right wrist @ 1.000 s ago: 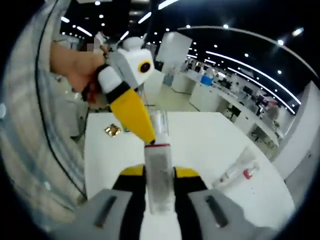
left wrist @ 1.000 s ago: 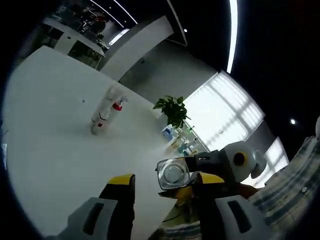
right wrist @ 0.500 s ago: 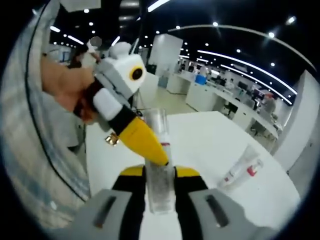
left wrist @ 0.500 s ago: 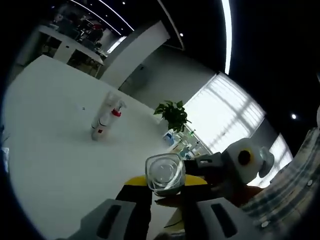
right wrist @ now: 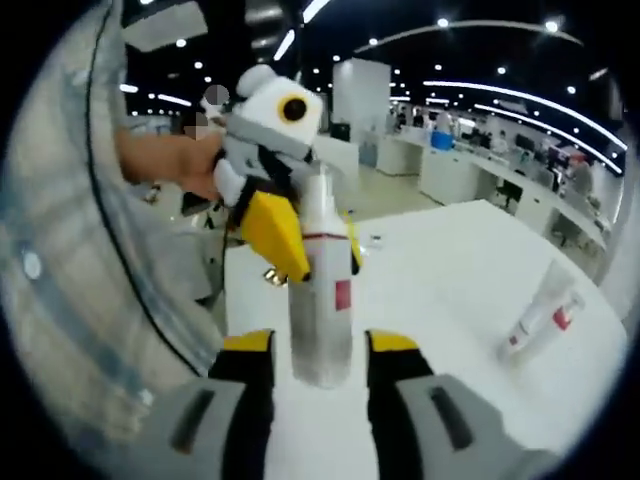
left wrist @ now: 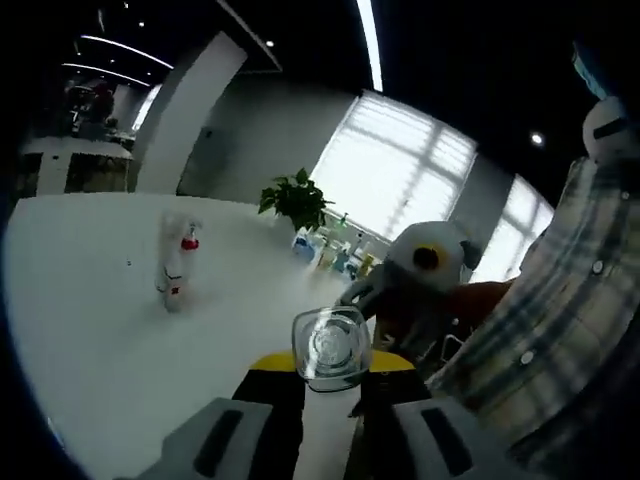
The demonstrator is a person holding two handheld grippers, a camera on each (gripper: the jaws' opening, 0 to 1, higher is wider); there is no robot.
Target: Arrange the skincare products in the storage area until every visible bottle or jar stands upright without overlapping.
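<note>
— Left gripper (left wrist: 328, 368)?
— Jaws clamped on clear plastic bottle (left wrist: 330, 347), white table (left wrist: 90, 330) beneath; white tube with red cap (left wrist: 174, 265) lying at 10 o'clock.
— Right gripper (right wrist: 320, 345)?
— Jaws apart, either side of that bottle (right wrist: 322, 300); tube (right wrist: 540, 312) at 3 o'clock

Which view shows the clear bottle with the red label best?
The right gripper view: the clear plastic bottle with the red label shows side-on along its full length, with the left gripper clamped on it. The left gripper view looks at it end-on, as a round transparent shape between its jaws.
</note>
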